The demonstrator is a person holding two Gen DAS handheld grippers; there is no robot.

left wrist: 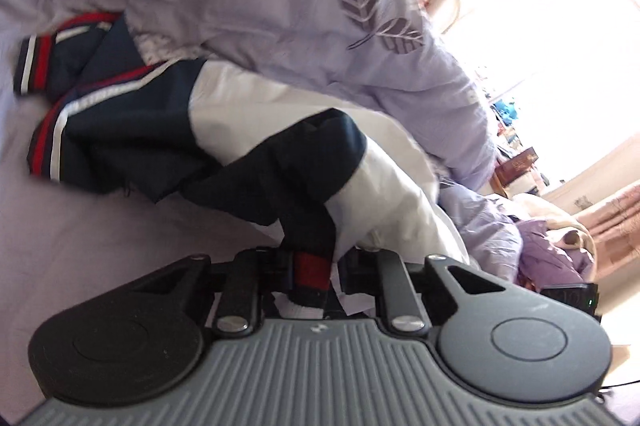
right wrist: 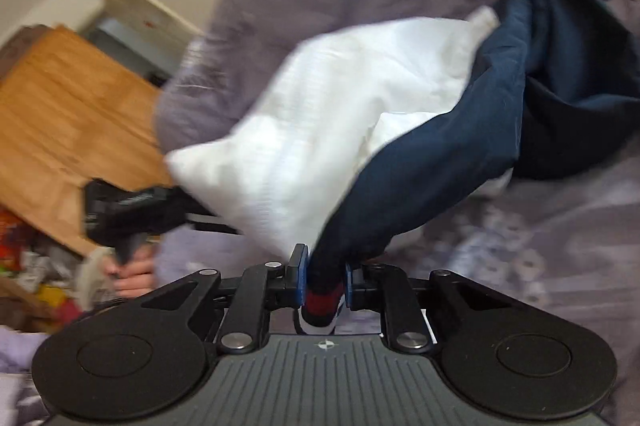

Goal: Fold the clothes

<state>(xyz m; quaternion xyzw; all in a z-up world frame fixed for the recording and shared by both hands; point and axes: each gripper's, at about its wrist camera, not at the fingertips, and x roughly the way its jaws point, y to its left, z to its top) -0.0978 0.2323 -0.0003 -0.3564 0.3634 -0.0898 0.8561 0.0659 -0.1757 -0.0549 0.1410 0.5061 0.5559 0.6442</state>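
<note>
Navy-and-white fabric fills both wrist views: a jacket (left wrist: 248, 145) with red-and-white striped trim lies bunched on a lilac bedsheet (left wrist: 100, 238), hard against a leaf-print duvet (left wrist: 280, 5). The left gripper (left wrist: 310, 274) is clamped on a striped band of the garment, cloth rising directly ahead of its fingers. The right gripper (right wrist: 324, 282) pinches another striped edge between blue pads (right wrist: 301, 278), the jacket lifted and billowing beyond it. The person's left hand (right wrist: 134, 276) shows beside a wooden cabinet (right wrist: 68, 121).
</note>
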